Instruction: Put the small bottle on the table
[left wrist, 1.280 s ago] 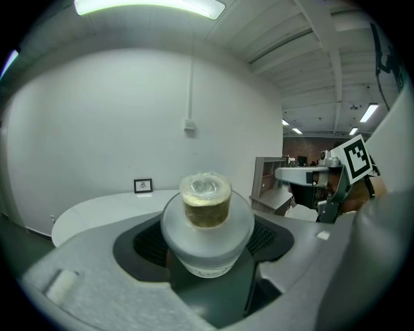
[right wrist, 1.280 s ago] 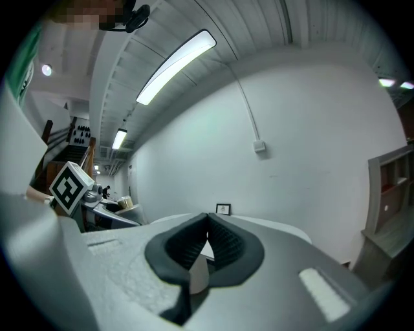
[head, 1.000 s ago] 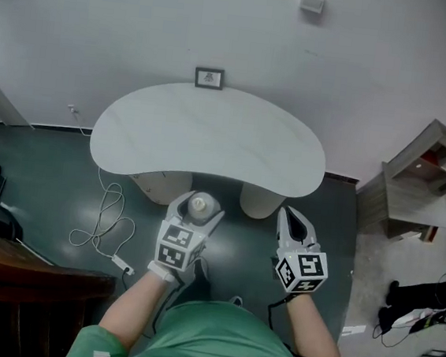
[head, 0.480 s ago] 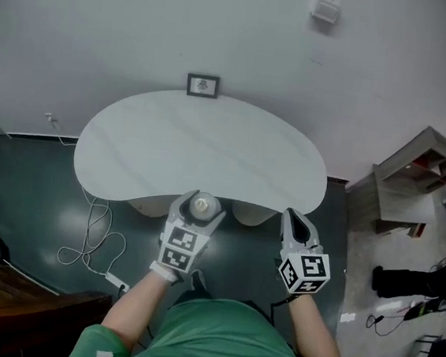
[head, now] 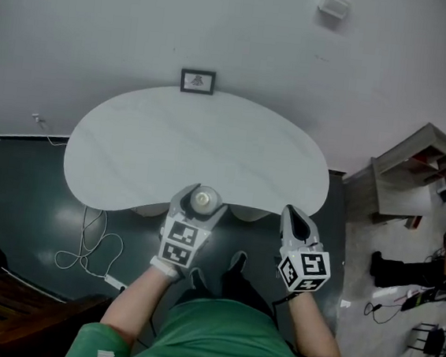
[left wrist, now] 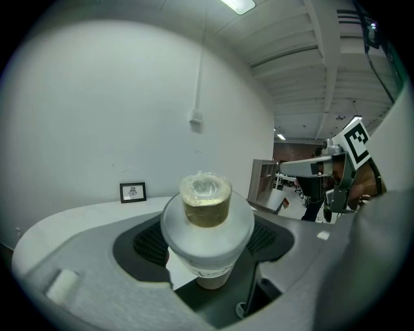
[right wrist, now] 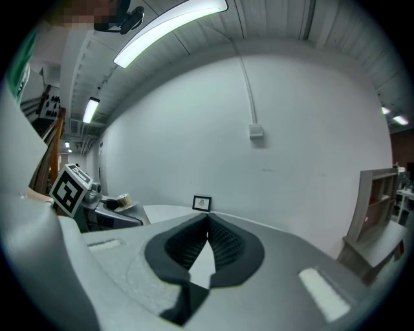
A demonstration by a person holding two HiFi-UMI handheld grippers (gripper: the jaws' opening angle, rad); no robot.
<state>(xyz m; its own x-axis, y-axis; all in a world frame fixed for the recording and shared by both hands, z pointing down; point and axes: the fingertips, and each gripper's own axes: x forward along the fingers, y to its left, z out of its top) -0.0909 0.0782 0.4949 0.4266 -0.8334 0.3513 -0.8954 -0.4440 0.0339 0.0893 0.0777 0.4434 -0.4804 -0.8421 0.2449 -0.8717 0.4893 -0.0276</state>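
Small bottle [left wrist: 206,216] stands upright, clamped in the left gripper [head: 195,203], above the white table's [head: 171,141] 6 o'clock edge. The right gripper [head: 296,219] (jaws together, empty) hangs beside it over dark floor [head: 24,184]. A picture frame [head: 197,81] stands at the table's 12 o'clock against the wall.

White small bottle [left wrist: 207,234], tan cap [left wrist: 206,202]; white table [head: 171,144].

L gripper [head: 203,198] w/ bottle [left wrist: 206,202] has seemingly advanced over table [head: 147,150] edge.

Green short-sleeved shirt [head: 218,336]; grey left gripper [head: 202,200] and right gripper [head: 292,214] carry black-and-white marker cubes [head: 303,271].
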